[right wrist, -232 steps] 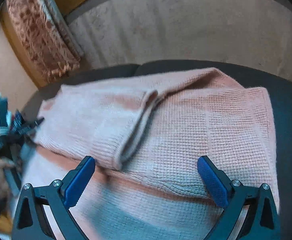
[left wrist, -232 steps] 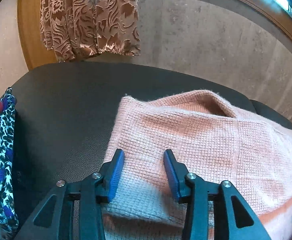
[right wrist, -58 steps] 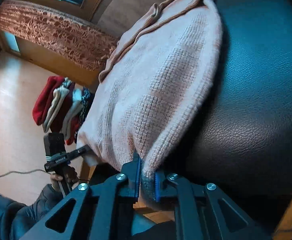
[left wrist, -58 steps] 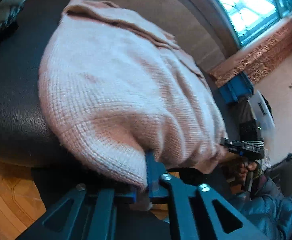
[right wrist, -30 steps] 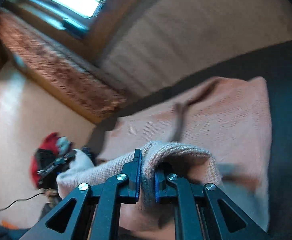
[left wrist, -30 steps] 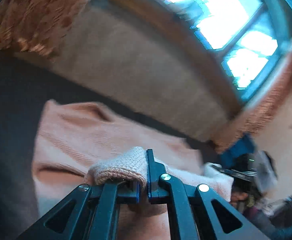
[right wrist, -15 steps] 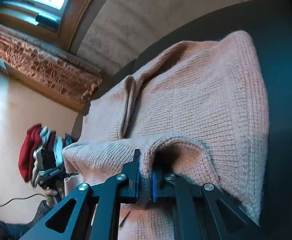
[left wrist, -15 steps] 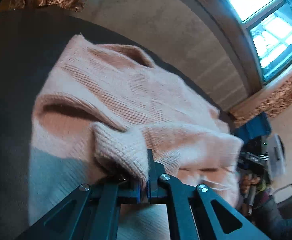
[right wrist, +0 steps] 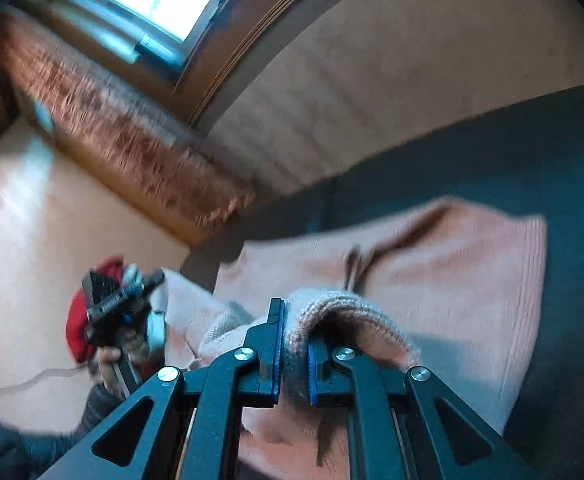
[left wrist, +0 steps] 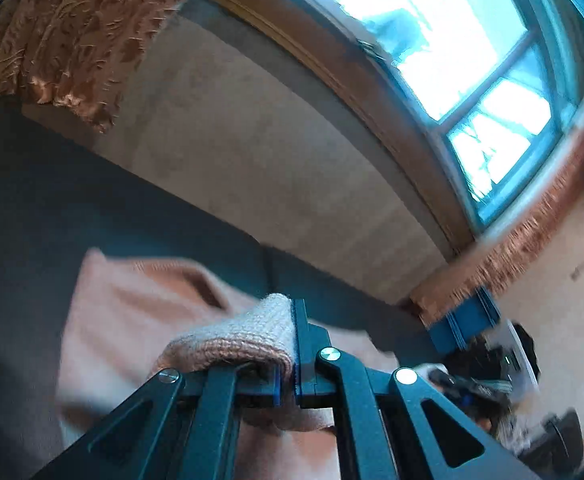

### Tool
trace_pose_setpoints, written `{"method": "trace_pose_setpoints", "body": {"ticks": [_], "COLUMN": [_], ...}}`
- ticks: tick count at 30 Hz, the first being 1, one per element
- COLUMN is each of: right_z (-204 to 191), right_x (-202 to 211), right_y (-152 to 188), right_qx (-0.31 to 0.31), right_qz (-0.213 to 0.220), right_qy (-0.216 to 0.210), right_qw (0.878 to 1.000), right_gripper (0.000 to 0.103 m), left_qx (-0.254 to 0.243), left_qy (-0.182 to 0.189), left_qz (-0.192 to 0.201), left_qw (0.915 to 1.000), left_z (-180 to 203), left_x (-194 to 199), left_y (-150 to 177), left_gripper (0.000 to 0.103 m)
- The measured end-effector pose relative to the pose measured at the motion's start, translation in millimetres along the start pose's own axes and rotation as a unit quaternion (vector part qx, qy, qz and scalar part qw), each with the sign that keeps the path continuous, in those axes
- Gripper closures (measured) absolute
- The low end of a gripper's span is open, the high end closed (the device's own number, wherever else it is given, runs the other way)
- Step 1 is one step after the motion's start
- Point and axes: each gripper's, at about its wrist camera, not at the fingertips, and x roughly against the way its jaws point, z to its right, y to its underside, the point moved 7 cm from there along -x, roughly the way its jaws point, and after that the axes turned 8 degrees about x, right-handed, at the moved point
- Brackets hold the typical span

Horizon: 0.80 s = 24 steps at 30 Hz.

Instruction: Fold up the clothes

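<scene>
A pink knitted sweater (left wrist: 131, 320) lies on a dark leather seat (left wrist: 31, 216). My left gripper (left wrist: 287, 360) is shut on a fold of its hem, which bulges over the left finger. In the right wrist view the same sweater (right wrist: 472, 264) spreads across the seat (right wrist: 532, 152), and my right gripper (right wrist: 294, 364) is shut on another fold of the hem. Both folds are lifted off the seat above the rest of the sweater. The left gripper with the hand that holds it (right wrist: 119, 320) shows at the left of the right wrist view.
A patterned brown curtain (left wrist: 75, 28) hangs at the upper left and a bright window (left wrist: 452, 48) sits above the concrete wall (left wrist: 251, 160). Red and white clothes (right wrist: 79, 320) are piled at the seat's far end. A blue box (left wrist: 464, 320) stands on the floor.
Both grippers have risen with the hem still clamped. The views have tipped up from the sweater toward the wall and window, so less of the sweater shows.
</scene>
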Motion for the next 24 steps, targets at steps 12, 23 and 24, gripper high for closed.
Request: {"method": "trace_pose_setpoints", "body": {"ticks": [12, 23, 24], "right_z": [92, 61, 55], "right_x": [-46, 0, 5], "right_y": [36, 80, 80], "right_qx": [-0.132, -0.119, -0.118], "right_qz": [0.008, -0.010, -0.007], "right_qy": [0.023, -0.001, -0.011], "right_qw": [0.991, 0.993, 0.993], "right_gripper": [0.098, 0.070, 0.057], "left_qx": [0.084, 0.097, 0.100], "left_qy": [-0.069, -0.041, -0.035], "left_qz": [-0.053, -0.074, -0.074], "left_qw": [0.9927, 0.9917, 0.9916], "left_z": [-89, -63, -61], "left_x": [-58, 17, 20], "left_y": [51, 132, 133], "left_gripper": [0.099, 0.099, 0.099]}}
